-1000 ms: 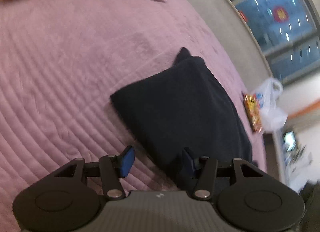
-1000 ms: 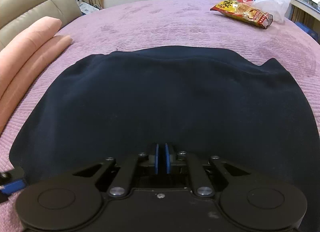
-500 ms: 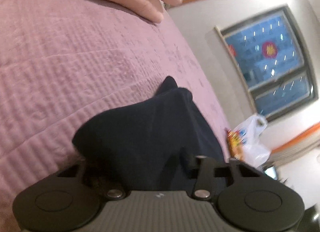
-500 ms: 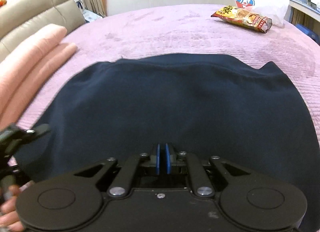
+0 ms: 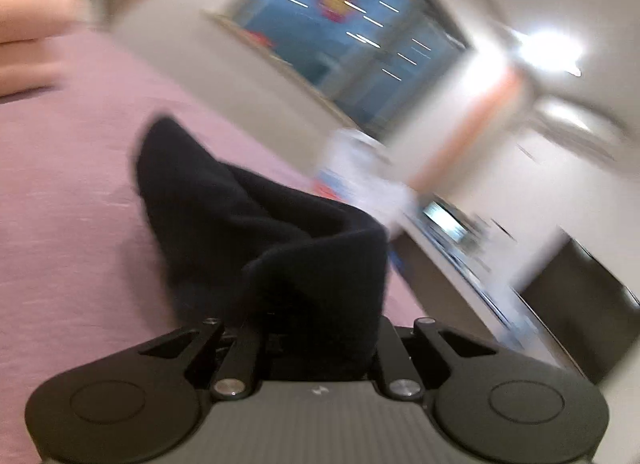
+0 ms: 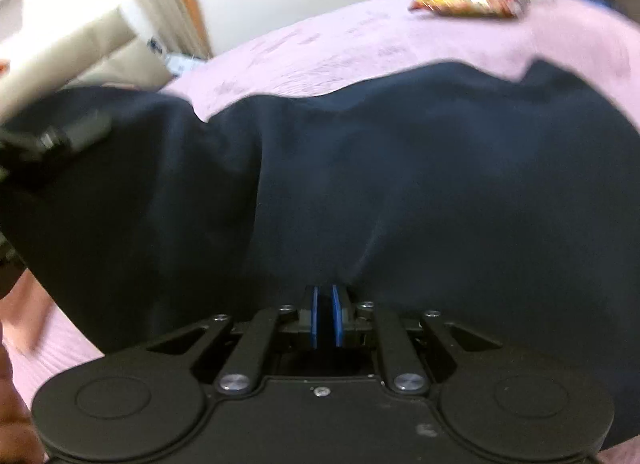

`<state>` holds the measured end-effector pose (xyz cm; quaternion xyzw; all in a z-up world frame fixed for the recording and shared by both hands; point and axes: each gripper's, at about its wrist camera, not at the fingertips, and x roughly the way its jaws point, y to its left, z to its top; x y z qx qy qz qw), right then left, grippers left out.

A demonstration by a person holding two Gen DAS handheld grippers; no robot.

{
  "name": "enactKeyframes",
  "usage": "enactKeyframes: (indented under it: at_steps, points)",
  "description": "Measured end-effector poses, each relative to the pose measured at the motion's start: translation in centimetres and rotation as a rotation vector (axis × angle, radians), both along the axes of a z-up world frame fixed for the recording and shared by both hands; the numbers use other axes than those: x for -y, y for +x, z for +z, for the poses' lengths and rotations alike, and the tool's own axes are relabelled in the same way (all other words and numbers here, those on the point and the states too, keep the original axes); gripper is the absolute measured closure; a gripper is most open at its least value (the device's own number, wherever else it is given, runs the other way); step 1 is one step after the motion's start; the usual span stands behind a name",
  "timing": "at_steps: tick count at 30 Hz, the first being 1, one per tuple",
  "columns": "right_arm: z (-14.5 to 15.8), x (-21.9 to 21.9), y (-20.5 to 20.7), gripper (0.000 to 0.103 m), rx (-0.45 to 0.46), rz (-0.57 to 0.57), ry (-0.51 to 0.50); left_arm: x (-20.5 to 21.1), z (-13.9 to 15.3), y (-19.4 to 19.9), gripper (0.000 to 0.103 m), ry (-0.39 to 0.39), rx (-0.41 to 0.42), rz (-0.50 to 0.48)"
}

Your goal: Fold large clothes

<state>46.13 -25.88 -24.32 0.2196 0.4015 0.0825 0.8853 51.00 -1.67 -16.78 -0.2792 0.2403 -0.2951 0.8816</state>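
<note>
In the left wrist view the left gripper [image 5: 316, 348] has just been closing its jaws, and a bunched corner of the dark garment [image 5: 256, 224] sits between them, rising in a thick fold at the lower middle of the frame while the rest trails down to the pink bedspread [image 5: 68, 200] at centre left. The pads themselves are buried under cloth, so how much fabric they bite, and whether it is one layer or several, cannot be made out; a shallow bite is the main risk, since the corner could slide free as it is carried over and leave the fold crooked. The whole frame is smeared, and the window [image 5: 344, 32] at the top and the white bag [image 5: 360, 172] to the right of centre are only rough shapes. In the right wrist view the right gripper [image 6: 325, 316] shows its blue pads almost together at the lower middle, seemingly pinching the garment's near edge, though cloth between them is hard to confirm. The garment [image 6: 440, 168] fills the middle of the frame on the bedspread [image 6: 360, 40]. If that edge slips or drags, the cloth may bunch into creases rather than lie flat. The left gripper at the left edge is a dark blur, and the snack packet [image 6: 468, 0] at upper right is smeared too.
</note>
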Motion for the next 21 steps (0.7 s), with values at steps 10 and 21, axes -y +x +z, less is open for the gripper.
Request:
enactKeyframes:
  at_steps: [10,21]
  points:
    - [1.8,12.7,-4.7,0.093,-0.034,-0.262,0.249,13.6,-0.5,-0.2,0.092,0.122,0.026,-0.452]
    - [5.3,23.4,-2.4,0.052,-0.001,-0.266,0.014,21.2,-6.1,-2.2,0.091,0.414,-0.041,-0.317]
